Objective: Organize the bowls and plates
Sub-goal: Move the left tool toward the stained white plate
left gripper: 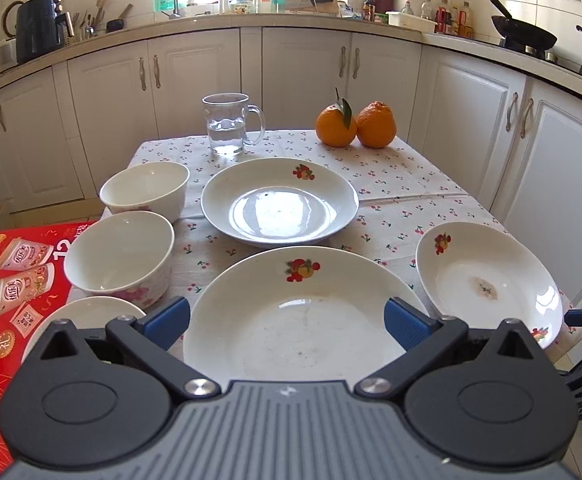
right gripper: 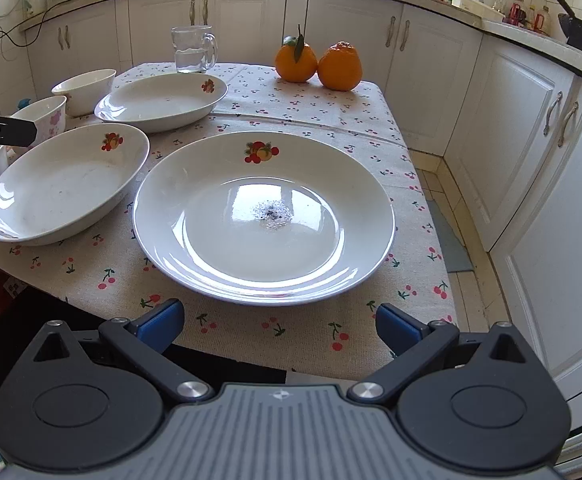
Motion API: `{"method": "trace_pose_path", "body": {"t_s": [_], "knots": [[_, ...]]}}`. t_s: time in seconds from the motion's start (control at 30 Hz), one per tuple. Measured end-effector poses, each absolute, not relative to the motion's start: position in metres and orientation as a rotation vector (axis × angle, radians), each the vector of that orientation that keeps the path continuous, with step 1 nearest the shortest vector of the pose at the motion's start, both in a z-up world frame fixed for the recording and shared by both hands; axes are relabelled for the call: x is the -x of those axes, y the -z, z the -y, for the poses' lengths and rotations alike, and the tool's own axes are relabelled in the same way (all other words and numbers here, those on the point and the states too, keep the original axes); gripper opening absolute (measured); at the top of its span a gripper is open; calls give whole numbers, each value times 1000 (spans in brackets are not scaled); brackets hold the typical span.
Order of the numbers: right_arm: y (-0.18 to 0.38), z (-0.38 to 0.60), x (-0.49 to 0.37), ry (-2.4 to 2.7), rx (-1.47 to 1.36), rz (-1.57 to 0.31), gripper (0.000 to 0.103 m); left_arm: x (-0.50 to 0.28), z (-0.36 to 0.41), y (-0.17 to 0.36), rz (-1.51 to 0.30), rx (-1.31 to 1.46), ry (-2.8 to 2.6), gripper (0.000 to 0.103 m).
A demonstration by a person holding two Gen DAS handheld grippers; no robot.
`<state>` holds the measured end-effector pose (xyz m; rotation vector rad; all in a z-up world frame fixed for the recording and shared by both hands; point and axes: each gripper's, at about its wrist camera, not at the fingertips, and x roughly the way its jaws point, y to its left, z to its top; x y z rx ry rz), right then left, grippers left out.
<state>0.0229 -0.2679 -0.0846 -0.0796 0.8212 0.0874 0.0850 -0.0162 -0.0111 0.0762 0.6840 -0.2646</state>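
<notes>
left gripper hanging wide open, holding nothing, over the near plate | right gripper gaping empty at the table edge before the right plate | bowls sitting left | red box reading "12"

Free room / obstacles, table with cherry-print cloth.

- Three deep plates crowd the near half: near-left plate and near-right plate sit just beside each other, narrow strip of cloth between.
- Far plate lies close behind the near-left plate.
- Two bowls and a small saucer block the left edge; red carton beyond them.
- Glass mug and two oranges stand along the far edge, well apart.
- Open cloth: right-centre strip between far plate and oranges, and front edge before the near-right plate.
</notes>
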Motion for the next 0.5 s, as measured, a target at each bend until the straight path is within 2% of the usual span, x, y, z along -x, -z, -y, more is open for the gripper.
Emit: {"method": "trace_pose_path", "body": {"t_s": [0.5], "knots": [[97,278,-45,-175,42,-846,103,-117,59,14,-757,-181,414,102]]}}
